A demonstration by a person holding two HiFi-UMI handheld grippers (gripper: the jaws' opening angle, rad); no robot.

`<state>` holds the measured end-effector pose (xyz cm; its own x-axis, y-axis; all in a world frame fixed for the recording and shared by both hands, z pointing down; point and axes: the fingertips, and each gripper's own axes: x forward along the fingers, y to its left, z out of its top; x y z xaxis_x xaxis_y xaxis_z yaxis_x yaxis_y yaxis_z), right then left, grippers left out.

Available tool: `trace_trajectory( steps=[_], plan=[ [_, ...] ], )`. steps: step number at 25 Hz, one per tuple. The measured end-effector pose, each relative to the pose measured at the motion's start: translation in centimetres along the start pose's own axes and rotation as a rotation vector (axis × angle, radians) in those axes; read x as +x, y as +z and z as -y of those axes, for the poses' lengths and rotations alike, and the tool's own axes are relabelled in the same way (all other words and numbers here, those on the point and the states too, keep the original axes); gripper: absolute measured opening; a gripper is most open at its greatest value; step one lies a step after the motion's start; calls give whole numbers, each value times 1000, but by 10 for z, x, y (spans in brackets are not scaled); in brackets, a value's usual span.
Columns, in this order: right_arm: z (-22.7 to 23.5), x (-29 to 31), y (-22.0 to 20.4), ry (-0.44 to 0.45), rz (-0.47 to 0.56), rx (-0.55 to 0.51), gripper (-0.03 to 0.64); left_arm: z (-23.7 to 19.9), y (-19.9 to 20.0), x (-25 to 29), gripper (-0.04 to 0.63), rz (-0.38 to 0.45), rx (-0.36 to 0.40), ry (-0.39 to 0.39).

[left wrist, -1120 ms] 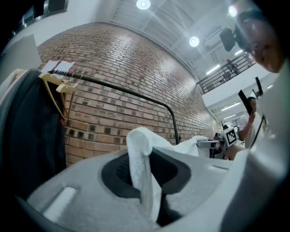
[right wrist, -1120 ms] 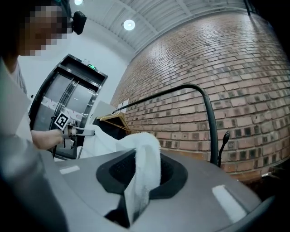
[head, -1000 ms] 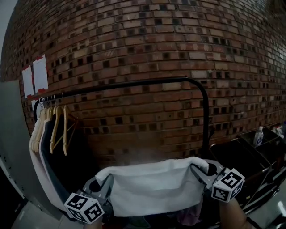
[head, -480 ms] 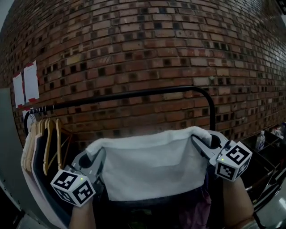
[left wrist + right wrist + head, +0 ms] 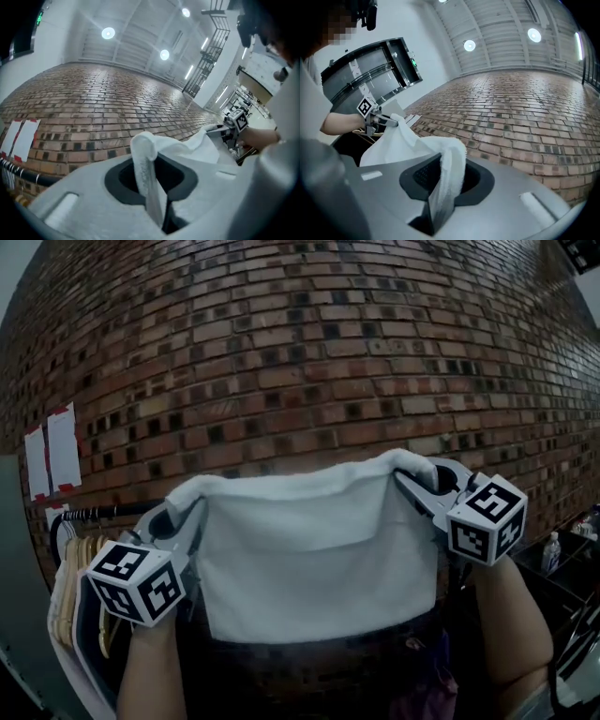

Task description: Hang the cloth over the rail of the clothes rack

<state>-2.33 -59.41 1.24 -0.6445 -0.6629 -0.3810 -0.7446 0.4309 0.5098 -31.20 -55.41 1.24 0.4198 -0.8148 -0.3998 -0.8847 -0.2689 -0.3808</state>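
Head view: 1 white cloth (image 5: 319,559) hangs stretched between 2 hand-held grippers in front of a brick wall (image 5: 281,352). The left gripper (image 5: 176,517) pinches the cloth's upper left corner and the right gripper (image 5: 409,482) pinches the upper right corner, so the top edge runs nearly level and the rest falls flat below it. Each gripper carries 1 marker cube, 2 in all: the left cube (image 5: 136,582) sits low, the right cube (image 5: 486,518) a little higher. 2 bare forearms rise from the bottom edge, 1 under each gripper.

Left gripper view: both jaws are closed down to a narrow slit with a bunched fold of the cloth clamped between them. Right gripper view: the same – jaws nearly together, a folded corner of the cloth pressed between them.

Only 1 short stretch of the black rail (image 5: 94,515) shows, at the left past the cloth, which covers the rest. The cloth's top edge stands higher in the picture than that stretch, and the cloth is not yet draped over it. Several wooden hangers (image 5: 67,601) hang from the rail – too crowded to count. 2 paper sheets (image 5: 52,454) are taped to the wall, and 1 bottle (image 5: 551,552) stands at the far right.
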Motion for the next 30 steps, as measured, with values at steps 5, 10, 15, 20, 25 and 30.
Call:
trace_trajectory(
  steps=[5,10,15,20,25,30],
  plan=[
    [30,36,35,-19,-16,-55,67,-34,33,38,49,-18,83,6],
    [62,73,38,-5,-85,-54,71,-58,38,83,49,-91,139,-16],
    [81,110,31,17,-175,-73,71,-81,32,120,49,-188,208,-31],
    [83,134,3,70,-304,-107,71,-83,2,143,49,-344,279,-101],
    [81,145,-20,93,-412,-139,72,-81,-15,151,51,-452,306,-151],
    [77,148,-34,117,-497,-135,73,-79,-30,156,51,-547,295,-187]
  ],
)
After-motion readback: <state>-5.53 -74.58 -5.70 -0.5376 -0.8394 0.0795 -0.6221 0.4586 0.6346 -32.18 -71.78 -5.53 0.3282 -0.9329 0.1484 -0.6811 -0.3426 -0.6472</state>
